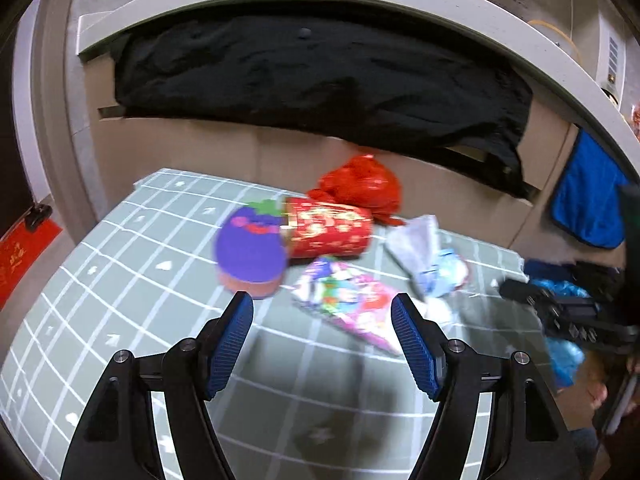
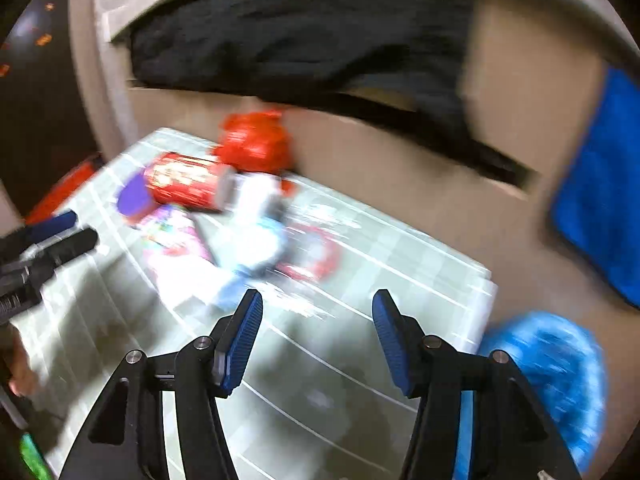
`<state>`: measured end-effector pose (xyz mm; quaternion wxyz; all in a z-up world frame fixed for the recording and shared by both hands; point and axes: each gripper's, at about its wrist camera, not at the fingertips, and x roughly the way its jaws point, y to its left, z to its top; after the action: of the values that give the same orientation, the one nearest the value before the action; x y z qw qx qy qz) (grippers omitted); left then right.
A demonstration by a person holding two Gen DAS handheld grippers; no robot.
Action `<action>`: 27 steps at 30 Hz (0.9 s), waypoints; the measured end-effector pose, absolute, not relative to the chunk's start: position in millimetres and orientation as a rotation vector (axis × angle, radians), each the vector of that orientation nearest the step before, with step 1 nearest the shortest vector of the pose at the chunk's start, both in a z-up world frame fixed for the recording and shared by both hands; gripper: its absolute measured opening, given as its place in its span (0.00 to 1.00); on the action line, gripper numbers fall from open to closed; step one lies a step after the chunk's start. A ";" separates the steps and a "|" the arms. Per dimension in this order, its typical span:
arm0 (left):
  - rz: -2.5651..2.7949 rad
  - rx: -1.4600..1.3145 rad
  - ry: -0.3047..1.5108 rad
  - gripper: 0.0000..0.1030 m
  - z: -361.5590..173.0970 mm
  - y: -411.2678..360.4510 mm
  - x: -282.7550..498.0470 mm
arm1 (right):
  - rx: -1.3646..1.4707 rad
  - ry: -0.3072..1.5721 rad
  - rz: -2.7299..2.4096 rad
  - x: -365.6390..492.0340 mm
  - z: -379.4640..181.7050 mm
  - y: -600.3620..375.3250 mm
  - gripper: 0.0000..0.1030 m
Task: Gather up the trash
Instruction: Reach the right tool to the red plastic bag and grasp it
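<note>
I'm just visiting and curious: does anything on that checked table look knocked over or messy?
Yes. A red can lies on its side against a purple eggplant-shaped thing, with a crumpled red bag, a colourful wrapper and scrunched tissue strewn around.

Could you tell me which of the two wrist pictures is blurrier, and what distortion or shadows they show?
Right wrist view: heavy motion smear, so the red can and blue bag streak. Left wrist view: sharper, only mild blur on the pink wrapper. Both: fisheye bends the grid cloth, and dark shadows lie beneath the open tongs.
</note>
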<state>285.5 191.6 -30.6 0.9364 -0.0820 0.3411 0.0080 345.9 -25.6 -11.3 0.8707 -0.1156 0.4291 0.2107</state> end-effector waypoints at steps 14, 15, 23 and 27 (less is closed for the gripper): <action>0.103 -0.286 0.693 0.69 -45.7 270.9 254.3 | -0.249 0.794 0.379 461.3 -19.6 118.7 0.50; 0.109 -0.283 0.691 0.69 -45.8 272.9 252.7 | -0.262 0.817 0.355 468.4 -28.1 123.5 0.51; 0.095 -0.320 0.726 0.68 -56.6 272.1 255.9 | -0.318 0.832 0.333 458.9 -32.6 107.2 0.40; 0.048 -0.325 0.729 0.68 -53.2 255.0 262.8 | -0.299 0.780 0.385 425.3 1.2 78.1 0.37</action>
<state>262.8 255.0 -53.2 0.9211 -0.1583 0.3550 0.0235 425.3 78.1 1.2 0.8960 -0.1444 0.3764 0.1859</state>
